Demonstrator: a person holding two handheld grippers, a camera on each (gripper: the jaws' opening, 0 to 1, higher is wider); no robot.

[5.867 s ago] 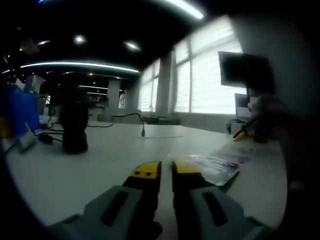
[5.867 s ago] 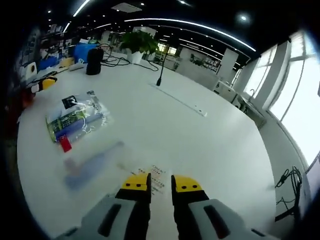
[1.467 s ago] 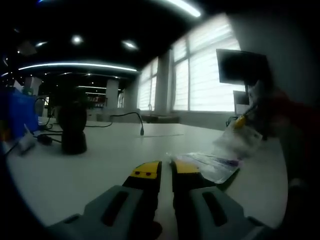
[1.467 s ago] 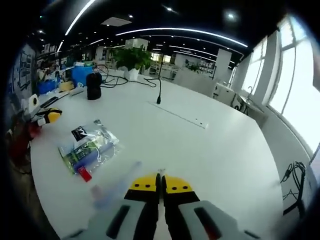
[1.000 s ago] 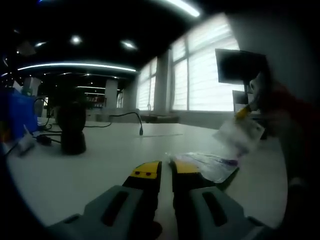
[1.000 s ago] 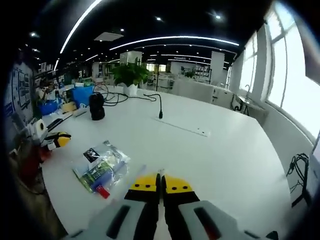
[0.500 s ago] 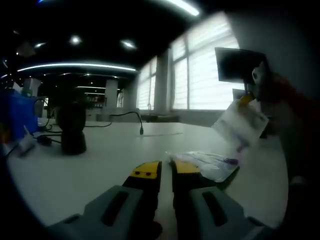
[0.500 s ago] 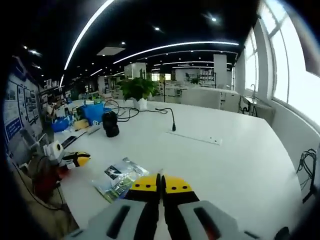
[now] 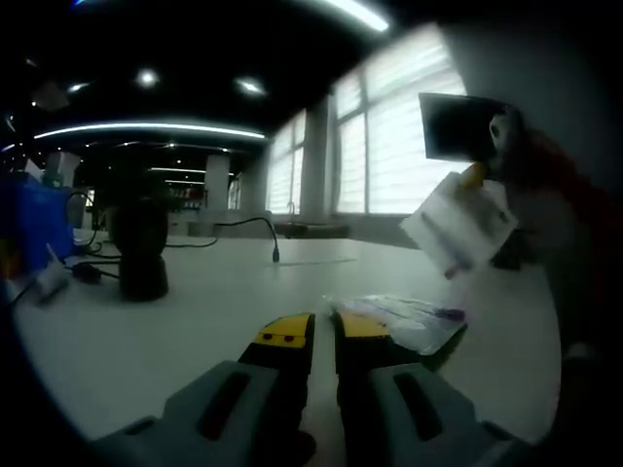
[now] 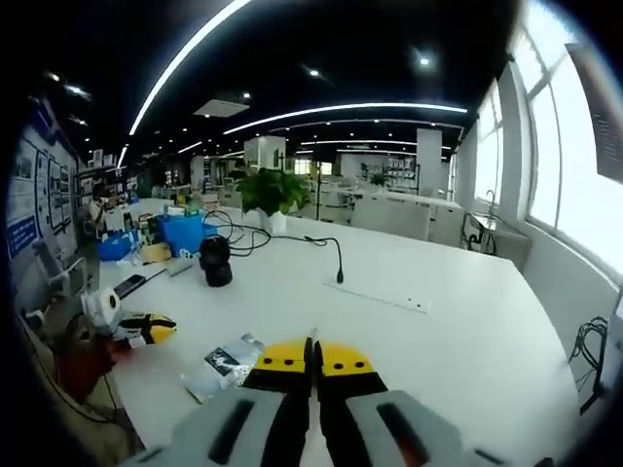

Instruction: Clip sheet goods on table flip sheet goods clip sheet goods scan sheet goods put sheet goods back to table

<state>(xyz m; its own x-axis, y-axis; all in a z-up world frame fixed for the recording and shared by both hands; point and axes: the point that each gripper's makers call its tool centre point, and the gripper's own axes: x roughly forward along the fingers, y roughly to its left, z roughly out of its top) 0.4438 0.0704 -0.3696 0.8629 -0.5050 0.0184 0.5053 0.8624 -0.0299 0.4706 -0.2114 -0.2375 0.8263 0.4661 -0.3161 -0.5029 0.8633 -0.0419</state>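
Right gripper (image 9: 474, 178), jaws clamped on a clear sheet packet (image 9: 458, 224), holds it above the white table (image 9: 195, 302), seemingly mid-flip; left gripper (image 9: 324, 329), slightly parted and empty, sits beside another packet (image 9: 409, 321); scanning likely comes next.

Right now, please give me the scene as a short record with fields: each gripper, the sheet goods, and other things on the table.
left gripper: low over the white table, jaws slightly apart, holding nothing
right gripper: raised above the table, jaws shut on a thin packet
thin packet: hanging in the air, tilted, off the table
second packet: lying flat on the table, just beyond the left gripper
black speaker: standing on the table
gooseneck microphone: upright on the table
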